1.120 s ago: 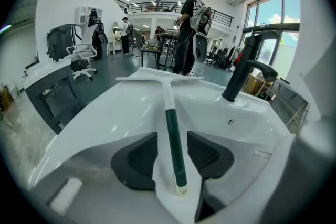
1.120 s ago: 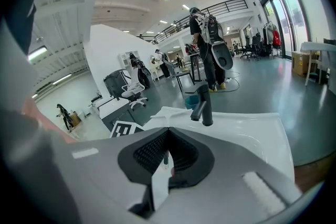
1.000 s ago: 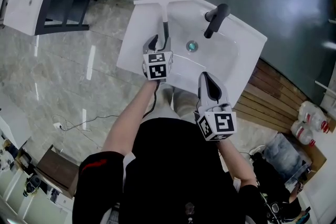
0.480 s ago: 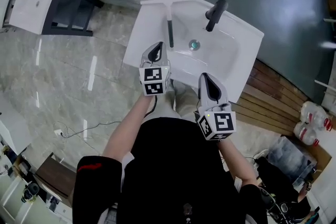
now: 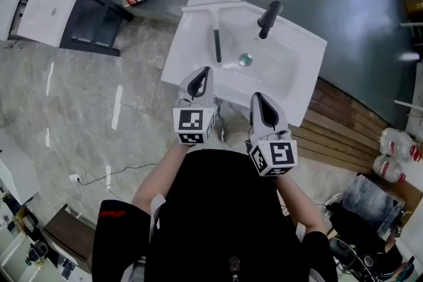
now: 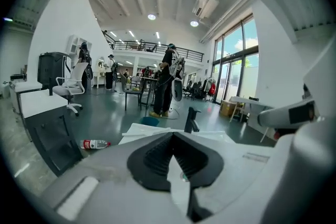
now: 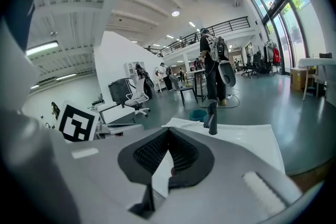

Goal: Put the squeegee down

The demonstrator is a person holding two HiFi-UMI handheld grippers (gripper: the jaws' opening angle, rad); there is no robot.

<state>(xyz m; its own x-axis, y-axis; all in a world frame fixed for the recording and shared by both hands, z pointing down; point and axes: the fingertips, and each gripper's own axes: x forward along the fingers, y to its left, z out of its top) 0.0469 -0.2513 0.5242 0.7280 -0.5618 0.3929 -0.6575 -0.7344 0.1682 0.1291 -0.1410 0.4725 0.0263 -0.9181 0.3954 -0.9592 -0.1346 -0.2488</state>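
Your left gripper (image 5: 203,71) was clenched on nothing, its jaws pressed together over the near edge of the sink (image 5: 299,57). Your right gripper (image 5: 256,98) was just beside it, likewise clenched and empty. The squeegee (image 5: 215,33) lay on the sink, apart from both grippers. Its blade rested along the far rim and its handle pointed back into the basin, left of the faucet (image 5: 269,18) and the drain (image 5: 245,59).
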